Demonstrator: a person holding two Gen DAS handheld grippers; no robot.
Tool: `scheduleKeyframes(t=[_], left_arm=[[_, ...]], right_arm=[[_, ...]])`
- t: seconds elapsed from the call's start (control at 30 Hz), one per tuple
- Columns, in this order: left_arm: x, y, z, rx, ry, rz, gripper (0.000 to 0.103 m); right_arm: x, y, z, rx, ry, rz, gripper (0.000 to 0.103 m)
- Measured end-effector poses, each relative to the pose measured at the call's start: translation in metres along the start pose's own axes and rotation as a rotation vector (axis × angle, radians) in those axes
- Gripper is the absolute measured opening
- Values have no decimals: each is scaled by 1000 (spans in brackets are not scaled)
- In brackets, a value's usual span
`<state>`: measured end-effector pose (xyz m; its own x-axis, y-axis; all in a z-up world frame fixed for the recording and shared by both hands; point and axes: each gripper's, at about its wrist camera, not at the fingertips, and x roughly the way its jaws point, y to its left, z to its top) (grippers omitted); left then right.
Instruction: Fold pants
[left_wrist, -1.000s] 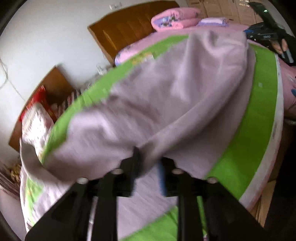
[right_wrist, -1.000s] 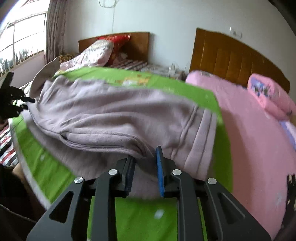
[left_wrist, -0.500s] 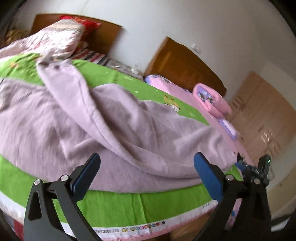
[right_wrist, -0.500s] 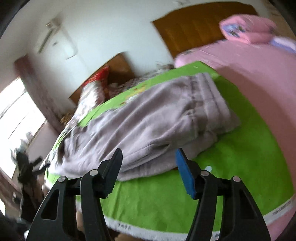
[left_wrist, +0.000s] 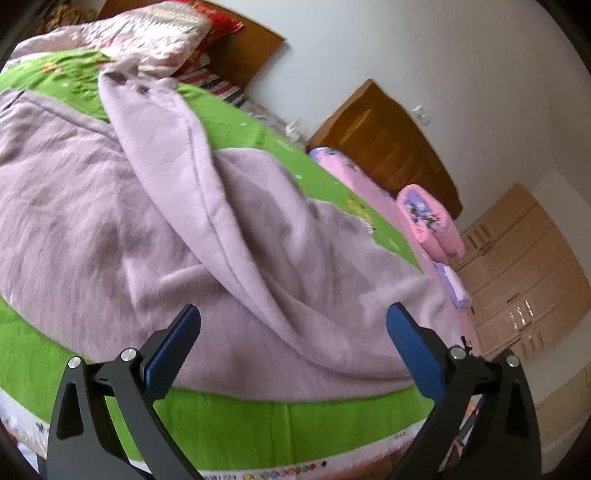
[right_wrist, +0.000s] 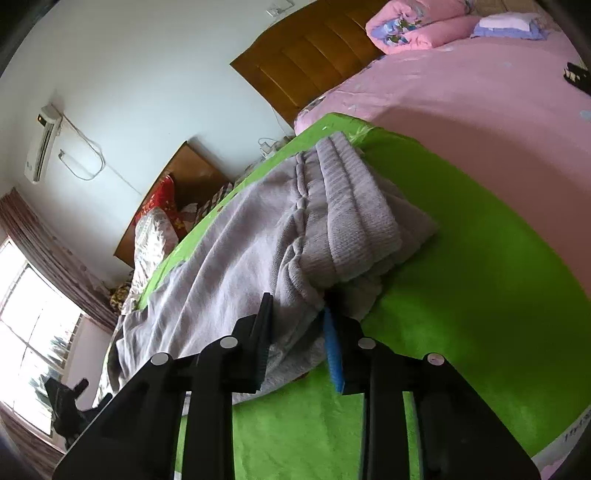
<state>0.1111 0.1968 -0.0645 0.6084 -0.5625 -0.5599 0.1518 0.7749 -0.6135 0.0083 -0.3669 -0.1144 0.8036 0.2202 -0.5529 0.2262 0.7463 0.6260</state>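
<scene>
The lilac fleece pants (left_wrist: 110, 221) lie spread over a green mat (left_wrist: 258, 417) on the bed, one leg folded across the other. My left gripper (left_wrist: 291, 325) hangs wide open over the near edge of the cloth, with nothing pinched between its blue pads. In the right wrist view the pants (right_wrist: 258, 229) run away to the left, and their ribbed waistband (right_wrist: 351, 206) is doubled over on the green mat (right_wrist: 461, 258). My right gripper (right_wrist: 297, 332) is closing on the near edge of the pants below the waistband, and the cloth fills the gap between its fingers.
A pink bed (right_wrist: 480, 92) with a wooden headboard (right_wrist: 314, 55) adjoins the mat on the right. A rolled pink quilt (left_wrist: 428, 221) lies at its head and a wooden wardrobe (left_wrist: 517, 266) stands beyond. A patterned quilt (left_wrist: 147, 33) is heaped at the far end.
My left gripper let go of the pants, opened wide and rolled upright. My right gripper released, rolled, sank and has narrowed again around the cloth near the waistband.
</scene>
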Motion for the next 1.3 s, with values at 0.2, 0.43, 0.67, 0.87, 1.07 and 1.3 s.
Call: scheduleKeyframes(t=[0.2,0.43,0.67,0.87,1.07,1.3], left_arm=[[29,3,18,-52,72,86,68],[7,-28,32,84,-91,193,7],[-30,-41,-14,140,-170,188,8],[9,-3,-19,62,-84,189,10],[4,-8,-15,87,-115,226,11],[10,5,-21,99,-90,237,13]], right_arm=[[0,2,4,-12,4,-2,27],[-5,19,18,-100,4,-24,24],[-20,14,21,-118,-42,-1,22],[-5,-5,10,-81,-5,-14,19],[-7,2,13,-100,-8,-21,19],[-5,0,13,-111,-22,-30,19]])
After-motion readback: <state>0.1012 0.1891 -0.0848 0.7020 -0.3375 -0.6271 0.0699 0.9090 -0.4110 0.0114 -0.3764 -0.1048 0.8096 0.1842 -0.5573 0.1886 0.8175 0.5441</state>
